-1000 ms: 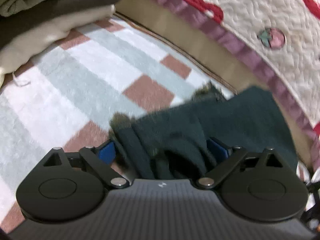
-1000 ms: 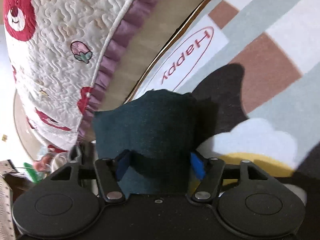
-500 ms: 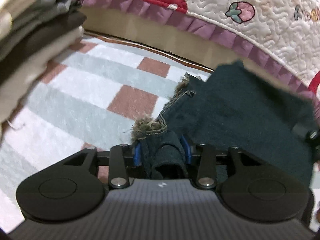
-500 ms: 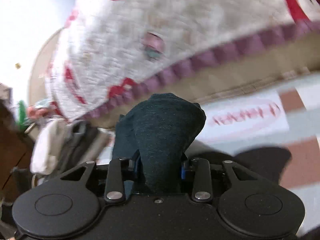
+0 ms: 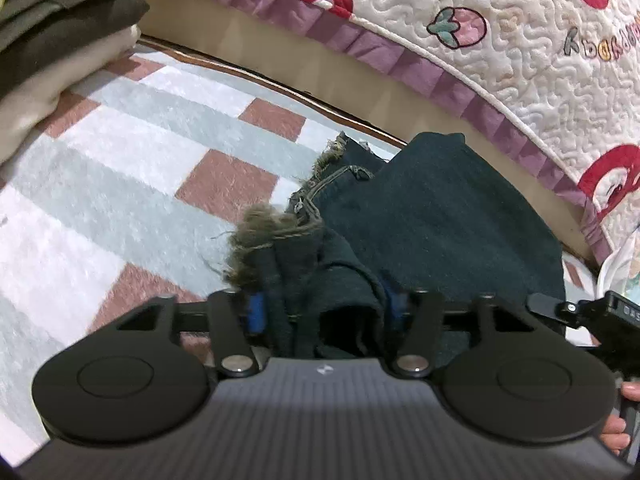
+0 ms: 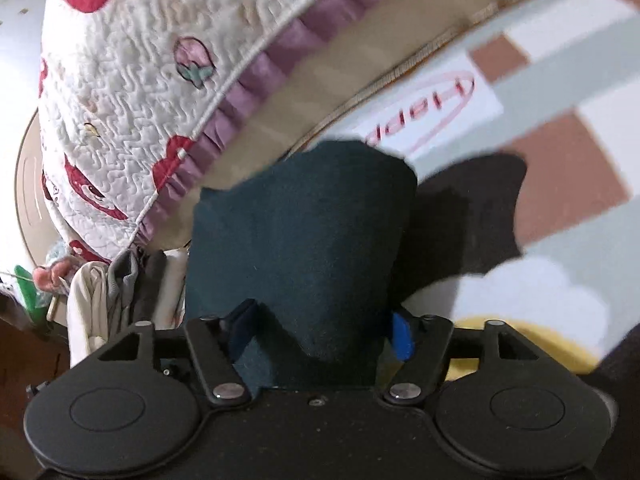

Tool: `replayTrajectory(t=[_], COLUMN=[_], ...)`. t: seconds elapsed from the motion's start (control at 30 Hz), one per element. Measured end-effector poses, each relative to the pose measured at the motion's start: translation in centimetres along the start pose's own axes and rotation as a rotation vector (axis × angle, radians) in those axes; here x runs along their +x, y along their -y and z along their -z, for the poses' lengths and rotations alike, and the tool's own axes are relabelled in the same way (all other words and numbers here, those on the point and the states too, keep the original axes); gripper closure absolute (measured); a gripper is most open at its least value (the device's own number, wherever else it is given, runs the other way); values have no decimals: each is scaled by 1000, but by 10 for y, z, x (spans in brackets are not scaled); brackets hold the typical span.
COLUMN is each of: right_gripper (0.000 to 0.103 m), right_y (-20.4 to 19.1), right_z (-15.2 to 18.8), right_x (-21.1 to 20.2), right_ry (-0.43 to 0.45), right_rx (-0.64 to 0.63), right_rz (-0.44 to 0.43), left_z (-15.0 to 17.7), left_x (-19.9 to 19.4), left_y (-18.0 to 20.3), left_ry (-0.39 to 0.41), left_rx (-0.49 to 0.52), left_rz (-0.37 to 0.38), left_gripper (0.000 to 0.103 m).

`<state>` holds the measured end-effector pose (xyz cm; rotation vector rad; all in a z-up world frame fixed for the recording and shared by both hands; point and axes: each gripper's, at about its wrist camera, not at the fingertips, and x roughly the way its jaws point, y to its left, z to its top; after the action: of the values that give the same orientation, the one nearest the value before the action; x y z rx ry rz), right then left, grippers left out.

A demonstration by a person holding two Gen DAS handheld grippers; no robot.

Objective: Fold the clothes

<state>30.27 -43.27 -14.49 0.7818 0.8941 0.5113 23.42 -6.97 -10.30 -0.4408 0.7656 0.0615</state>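
Dark denim shorts (image 5: 432,216) with a frayed hem (image 5: 260,236) lie on the checked rug (image 5: 120,160) beside the bed. My left gripper (image 5: 324,308) is shut on a bunched fold of the hem end; its jaws are opening slightly, with cloth still filling the gap between the blue pads (image 5: 256,312). In the right wrist view the other end of the shorts (image 6: 304,232) drapes up between the fingers of my right gripper (image 6: 320,328). Its jaws are opening wide, and the cloth lies loose between them.
A stack of folded clothes (image 5: 60,32) stands at the far left on the rug. A quilted bedspread (image 5: 520,40) with a purple frill overhangs the bed base behind the shorts. More garments (image 6: 112,292) hang at the left in the right wrist view. Fingertips of a hand (image 5: 630,392) show at the right edge.
My left jaws have gone from wide to shut on the frayed hem fold. My right jaws pinched the cloth half a second ago and have now spread apart again.
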Motion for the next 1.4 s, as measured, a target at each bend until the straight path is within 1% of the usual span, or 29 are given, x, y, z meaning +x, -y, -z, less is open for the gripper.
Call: replayTrajectory(t=[0.03,0.1,0.13,0.17,0.2,0.23,0.27,0.3,0.33,0.4,0.43,0.5,0.53,0.6,0.7,0.83,0.9,0.97,1.07,1.1,1.13,1.2,1.23,1.3,1.33,1.4], right_gripper=[26,27,36,40,49,54,58,60,61,63,64,65,66,67,67,67,67,67,67,67,67,67,67,67,67,67], right_y=[4,1,-4,-9,-14,-19,-24,-31,-38,-53,-59,-74,-81,-96,-125,-165,-193,-224,-285,-307,-332,-386,-411,-454,-472,-498], right_z=[2,6,7,9,10,10,11,11,12,14,16,18,19,19,19,18,19,21,21,19,15,6,1,-9,-13,-11], right_x=[6,11,12,11,8,5,2,-1,-2,-6,-9,-18,-24,-37,-54,-69,-72,-76,-77,-77,-75,-68,-63,-55,-51,-44], right_ry=[4,43,55,69,83,91,96,101,106,118,126,148,161,186,218,251,261,268,281,280,270,223,192,132,107,85], right_rx=[18,-17,-59,-102,-141,-166,-189,-215,-246,-310,-334,-380,-397,-430,-476,-497,-518,-543,-577,-585,-594,-628,-648,-663,-652,-653], right_rz=[-28,-42,-36,-32,-32,-34,-33,-30,-22,-3,3,6,3,-3,-16,-40,-59,-69,-85,-92,-99,-111,-115,-133,-144,-158], left_z=[-1,-1,-1,-1,-2,-3,-4,-5,-5,-5,-5,-9,-12,-17,-31,-68,-87,-111,-156,-173,-191,-222,-236,-256,-260,-258], left_x=[0,2,2,4,5,6,7,7,2,-8,-14,-25,-29,-39,-66,-112,-134,-159,-200,-215,-232,-261,-275,-304,-319,-339], left_y=[1,4,5,1,-5,-12,-19,-24,-19,-9,-5,-8,-12,-14,-7,-9,-12,-15,-20,-21,-22,-29,-36,-51,-59,-73], left_ry=[-3,-5,-6,-8,-15,-22,-29,-34,-25,-6,10,41,41,55,93,139,164,184,206,257,260,257,258,283,314,372], left_rx=[16,43,49,29,-3,-35,-67,-87,-33,73,102,69,37,28,69,103,127,174,226,245,288,326,319,269,250,199], left_rz=[-4,-20,-24,-15,13,41,68,91,83,66,66,124,153,191,205,212,211,206,183,163,129,87,72,63,54,43], left_gripper=[57,57,55,51,44,42,46,58,64,68,69,69,69,69,69,69,69,69,69,69,69,69,69,69,69,69])
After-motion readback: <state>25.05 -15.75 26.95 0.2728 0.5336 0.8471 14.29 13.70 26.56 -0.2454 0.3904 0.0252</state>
